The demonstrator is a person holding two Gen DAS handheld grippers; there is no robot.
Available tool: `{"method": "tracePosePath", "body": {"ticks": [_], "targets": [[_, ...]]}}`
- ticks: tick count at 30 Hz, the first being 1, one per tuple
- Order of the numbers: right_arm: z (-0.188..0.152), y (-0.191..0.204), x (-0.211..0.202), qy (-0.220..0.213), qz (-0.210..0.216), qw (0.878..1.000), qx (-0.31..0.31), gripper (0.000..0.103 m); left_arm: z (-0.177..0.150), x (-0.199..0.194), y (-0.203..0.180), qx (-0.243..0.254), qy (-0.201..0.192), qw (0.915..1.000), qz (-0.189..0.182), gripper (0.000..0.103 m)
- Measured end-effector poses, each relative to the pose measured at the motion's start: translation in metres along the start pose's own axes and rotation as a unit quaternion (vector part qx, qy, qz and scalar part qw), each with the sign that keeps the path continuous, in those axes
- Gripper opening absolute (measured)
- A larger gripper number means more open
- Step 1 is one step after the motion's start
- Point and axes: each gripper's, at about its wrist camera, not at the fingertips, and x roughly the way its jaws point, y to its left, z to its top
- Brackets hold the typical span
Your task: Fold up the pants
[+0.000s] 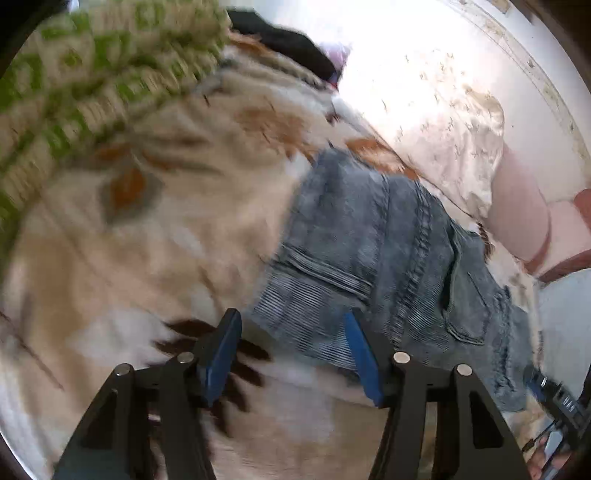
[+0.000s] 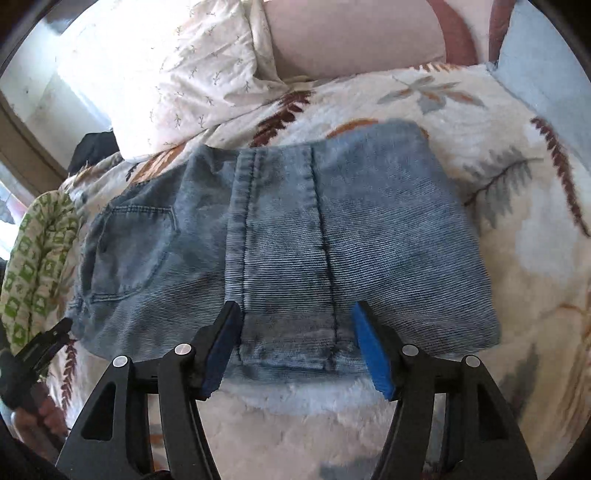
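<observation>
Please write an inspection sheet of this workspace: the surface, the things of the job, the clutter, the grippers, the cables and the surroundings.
Surface: bed with a leaf-print blanket, soft and uneven.
Job's things: jeans lie folded into a compact block on the blanket, back pocket facing up on the left part.
Clutter: green-patterned cloth beside the jeans; dark garment farther back.
Grippers: left gripper open, empty, at the jeans' edge; right gripper open, empty, over the near hem.
Cables: nothing seen.
Surroundings: white pillow and pink pillow at the head of the bed; left view is blurred.
</observation>
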Motion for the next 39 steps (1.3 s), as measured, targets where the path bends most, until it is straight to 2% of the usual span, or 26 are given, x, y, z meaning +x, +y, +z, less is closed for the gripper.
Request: {"method": "tracePosePath", "body": {"ticks": [4,6,8,10,13,16,18,24,26,29,31,32,33,34,39], "targets": [[0.031,0.069,-0.01,-0.009,0.06,0.995,-0.076,0.063,-0.004,0.006,-0.012,0.007,0.009,0.9996,-0.027,0.057],[0.05,0.119,0.001,0.007,0.098,0.986,-0.131,0.065,-0.006,0.008,-0.015,0.006,0.013,0.9987,-0.05,0.042],[0.069,0.167,0.019,0.029,0.117,0.977,-0.177,0.065,-0.006,0.007,-0.017,0.004,0.009,0.9982,-0.059,0.034],[0.083,0.213,0.04,0.052,0.125,0.966,-0.221,0.065,-0.005,0.007,-0.013,-0.016,0.007,0.9971,-0.074,0.026],[0.096,0.266,0.073,0.087,0.131,0.948,-0.278,0.065,-0.003,0.01,-0.001,-0.06,0.015,0.9932,-0.098,0.023],[0.099,0.3,0.106,0.119,0.126,0.933,-0.314,0.065,-0.003,0.013,0.005,-0.089,0.02,0.9895,-0.112,0.023],[0.1,0.317,0.128,0.128,0.114,0.927,-0.333,0.065,-0.002,0.013,0.004,-0.088,0.019,0.9896,-0.112,0.023],[0.098,0.336,0.161,0.156,0.116,0.915,-0.353,0.065,-0.002,0.014,0.006,-0.101,0.022,0.9875,-0.119,0.023],[0.094,0.342,0.173,0.167,0.103,0.91,-0.364,0.065,-0.002,0.014,0.006,-0.098,0.021,0.9881,-0.117,0.023],[0.084,0.342,0.197,0.176,0.054,0.906,-0.381,0.065,-0.003,0.013,0.005,-0.095,0.02,0.9888,-0.114,0.023],[0.082,0.332,0.208,0.193,0.038,0.911,-0.362,0.051,-0.003,0.014,0.004,-0.098,0.02,0.9884,-0.114,0.023],[0.082,0.33,0.207,0.186,0.038,0.913,-0.36,0.043,-0.004,0.014,0.005,-0.1,0.02,0.9881,-0.116,0.023],[0.082,0.327,0.202,0.174,0.039,0.915,-0.362,0.025,-0.003,0.014,0.004,-0.1,0.019,0.9879,-0.116,0.023],[0.082,0.324,0.199,0.17,0.03,0.915,-0.365,0.018,-0.001,0.014,0.004,-0.1,0.018,0.988,-0.117,0.023],[0.092,0.305,0.16,0.121,0.054,0.936,-0.328,0.01,-0.002,0.006,0.001,-0.088,0.001,0.9886,-0.122,0.023]]}}
